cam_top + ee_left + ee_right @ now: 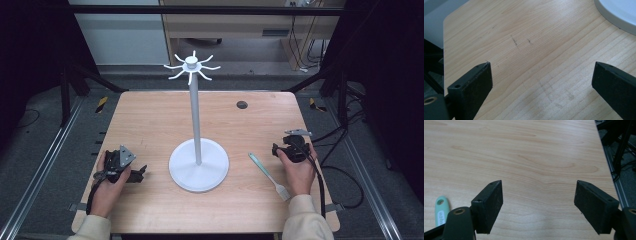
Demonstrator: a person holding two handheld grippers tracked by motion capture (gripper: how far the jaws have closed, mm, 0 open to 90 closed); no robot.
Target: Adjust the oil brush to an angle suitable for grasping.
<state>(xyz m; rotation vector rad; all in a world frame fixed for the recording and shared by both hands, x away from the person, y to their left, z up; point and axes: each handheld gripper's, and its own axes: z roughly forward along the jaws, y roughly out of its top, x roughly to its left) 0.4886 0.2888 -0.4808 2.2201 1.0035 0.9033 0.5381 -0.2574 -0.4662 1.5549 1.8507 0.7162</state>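
Two black two-jaw grippers rest low on the light wooden table (150, 115). The left gripper (141, 173), lower left of the high view, stands wide open over bare wood, as does the right gripper (275, 149) at the right. Between right gripper and white hook-topped stand (197, 150) lies a mint-green plastic fork (270, 176), untouched.

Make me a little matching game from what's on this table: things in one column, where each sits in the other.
Things:
1. white hook stand
2. mint-handled fork
3. left gripper
4. dark round hole

Places:
a. far side of the table, right of the pole
b. middle of the table
c. near left, jaws open over bare wood
d. near right, beside the right hand

Pairs: 1-b, 2-d, 3-c, 4-a
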